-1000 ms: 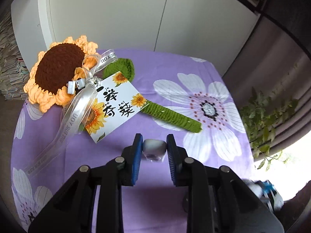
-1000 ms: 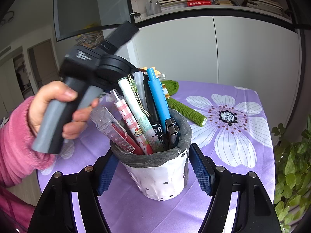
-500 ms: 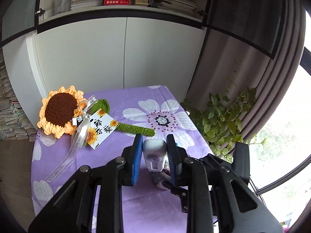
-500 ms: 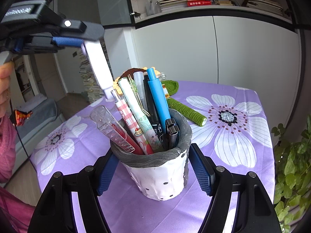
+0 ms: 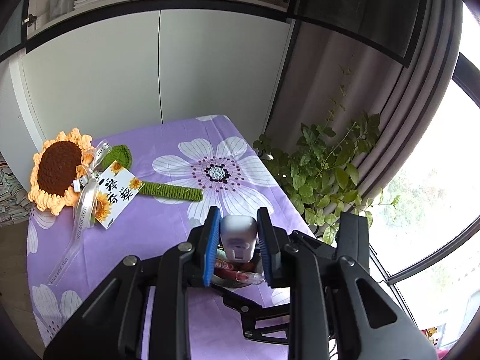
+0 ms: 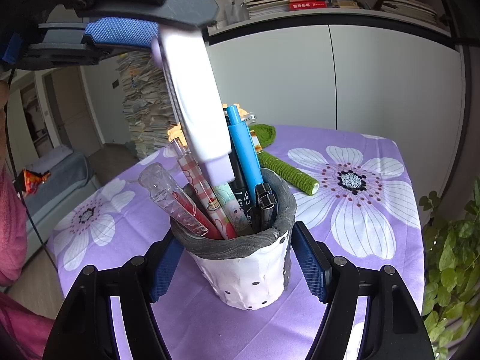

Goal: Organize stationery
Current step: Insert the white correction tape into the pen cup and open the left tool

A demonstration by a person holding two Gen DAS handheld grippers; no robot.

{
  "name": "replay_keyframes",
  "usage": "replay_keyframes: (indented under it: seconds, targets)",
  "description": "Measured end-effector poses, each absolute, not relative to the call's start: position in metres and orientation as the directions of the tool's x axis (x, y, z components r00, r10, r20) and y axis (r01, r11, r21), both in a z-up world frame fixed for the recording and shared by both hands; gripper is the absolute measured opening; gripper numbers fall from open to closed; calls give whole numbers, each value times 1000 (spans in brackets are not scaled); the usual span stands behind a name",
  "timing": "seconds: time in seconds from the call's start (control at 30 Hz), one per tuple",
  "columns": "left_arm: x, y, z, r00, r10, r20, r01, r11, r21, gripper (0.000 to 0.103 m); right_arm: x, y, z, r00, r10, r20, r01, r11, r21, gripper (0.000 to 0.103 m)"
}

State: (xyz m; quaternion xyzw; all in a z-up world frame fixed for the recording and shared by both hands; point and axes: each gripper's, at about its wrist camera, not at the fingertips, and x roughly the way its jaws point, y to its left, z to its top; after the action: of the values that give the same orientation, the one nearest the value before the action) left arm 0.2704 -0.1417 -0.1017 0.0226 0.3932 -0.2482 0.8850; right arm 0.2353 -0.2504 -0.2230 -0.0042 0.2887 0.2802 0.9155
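My left gripper (image 5: 238, 213) is shut on a white oblong stationery item (image 5: 238, 234) with a lilac end. In the right wrist view that item (image 6: 195, 105) hangs tilted from the left gripper's blue pads (image 6: 120, 31), its lilac tip just above the cup among the pen tops. My right gripper (image 6: 237, 240) is shut on a white pen cup (image 6: 249, 273) with a grey rim, standing on the purple cloth. The cup holds several pens, among them a blue pen (image 6: 243, 147) and a clear tube (image 6: 171, 198). In the left wrist view the cup's contents (image 5: 237, 270) show below the fingers.
A crochet sunflower (image 5: 60, 171) with a printed tag (image 5: 115, 192) and green stem (image 5: 171, 192) lies at the table's far left. A leafy plant (image 5: 324, 174) stands past the table's right edge. A pink sleeve (image 6: 12, 225) is at the left.
The left gripper rose from the cloth with the white item and swung over the pen cup. The right gripper and the cup stayed still.
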Motion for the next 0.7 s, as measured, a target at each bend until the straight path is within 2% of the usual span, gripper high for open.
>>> replay_keyframes:
  seconds: [0.17,0.43,0.53,0.57,0.67,0.7]
  targets:
    - [281,-151,-132,480,-400,-780,458,873,-165,23,236,-251,-223,676,512,-531,-515,843,156,73]
    - [277,-152,-132,477,-408,-778,479,863,-159,23,236,-252,-222,674,515,-529,-515,842,162,73]
    - [274,-146,-125,483,-424,-766,477,861,-176,26,237,-252,-222,674,515,-530,-515,841,163,73]
    - [273,-142,-121,494,-426,-757,471,864,-179,32,237,-253,-222,674,515,-530,-515,842,162,73]
    - [267,-128,-109,542,-437,-717,449,872,-192,60,237,-252,-223,674,514,-531,-515,842,161,73]
    - [263,-123,-104,569,-438,-696,440,877,-192,64,237,-252,-223,675,513,-531,-515,842,159,73]
